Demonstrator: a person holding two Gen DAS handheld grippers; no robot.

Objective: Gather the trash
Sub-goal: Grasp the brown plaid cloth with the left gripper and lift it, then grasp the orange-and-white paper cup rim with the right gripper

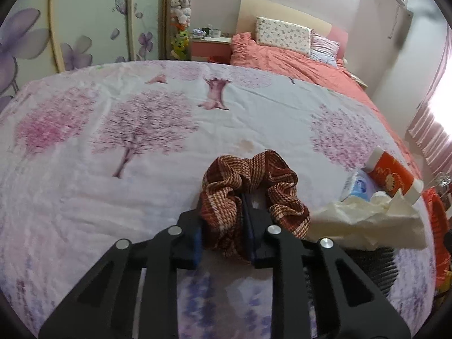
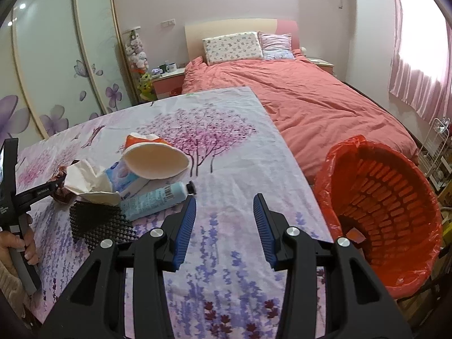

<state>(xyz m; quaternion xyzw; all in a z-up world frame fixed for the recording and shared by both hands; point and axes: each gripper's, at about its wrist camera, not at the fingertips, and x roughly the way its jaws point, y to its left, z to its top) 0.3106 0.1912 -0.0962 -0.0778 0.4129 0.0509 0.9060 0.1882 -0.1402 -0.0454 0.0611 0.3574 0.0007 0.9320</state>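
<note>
My left gripper [image 1: 223, 223] is shut on a brown striped scrunchie [image 1: 254, 186] over the floral cloth of the table [image 1: 113, 169]. To its right lie a crumpled cream tissue [image 1: 367, 220], a blue tissue pack [image 1: 356, 186] and an orange paper cup [image 1: 392, 175] on its side. In the right wrist view the cup [image 2: 155, 158], tissue [image 2: 87, 180], blue pack [image 2: 127, 178], a pale blue tube [image 2: 158, 197] and a black mesh piece [image 2: 99, 223] lie left of my open, empty right gripper [image 2: 224, 206]. An orange-lined bin [image 2: 381, 212] stands at the table's right edge.
A bed with a coral duvet [image 2: 325, 99] lies beyond the table. Wardrobe doors with purple flowers [image 2: 56, 70] stand at the left. A nightstand with mugs [image 2: 169, 76] is beside the bed. A wire rack [image 2: 438, 147] stands far right.
</note>
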